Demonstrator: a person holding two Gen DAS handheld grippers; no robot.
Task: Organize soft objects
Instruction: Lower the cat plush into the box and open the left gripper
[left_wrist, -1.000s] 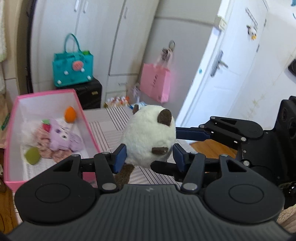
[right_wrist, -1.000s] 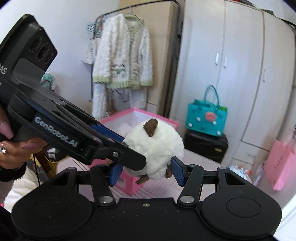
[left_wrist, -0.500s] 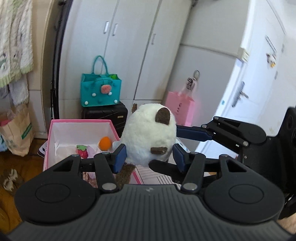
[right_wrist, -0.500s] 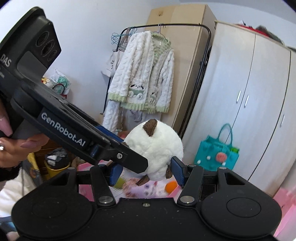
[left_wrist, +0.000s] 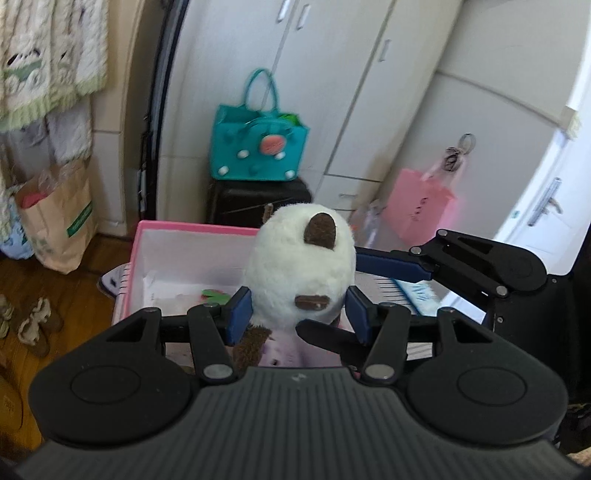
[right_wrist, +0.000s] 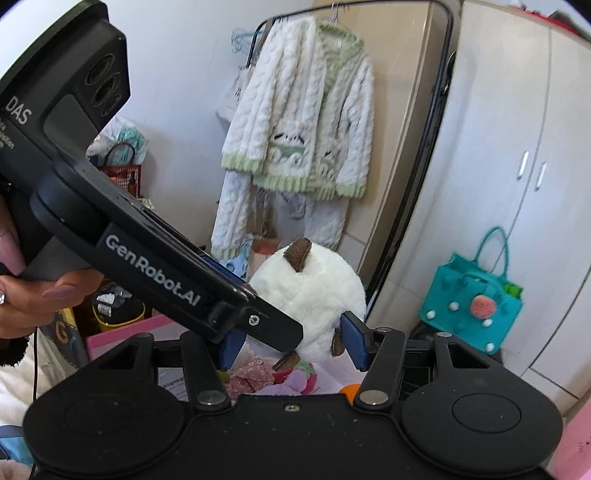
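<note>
Above the pink box (left_wrist: 192, 230), a round white plush toy (left_wrist: 299, 266) with brown ears hangs in the air, held from two sides at once. The left gripper (left_wrist: 300, 310) has its blue fingers (left_wrist: 240, 310) pressed into the toy's lower flanks, holding it; the right gripper (right_wrist: 291, 345) does the same from the other side, its blue fingers (right_wrist: 354, 345) sunk into the white fur. In the left wrist view the right gripper's fingers reach in from the right edge and meet the toy. Inside the box lie other soft things — a lilac plush (right_wrist: 291, 380), a floral fabric piece (right_wrist: 251, 373) and something orange (right_wrist: 349, 389) at the edge. Behind the box a teal bag (left_wrist: 258, 147) sits on a black suitcase (left_wrist: 255, 199), a pink bag (left_wrist: 417, 206) hangs beside the white wardrobe (left_wrist: 332, 74), and a knitted white cardigan (right_wrist: 299, 118) hangs on a rack. A hand (right_wrist: 40, 295) grips the left tool's handle.
</note>
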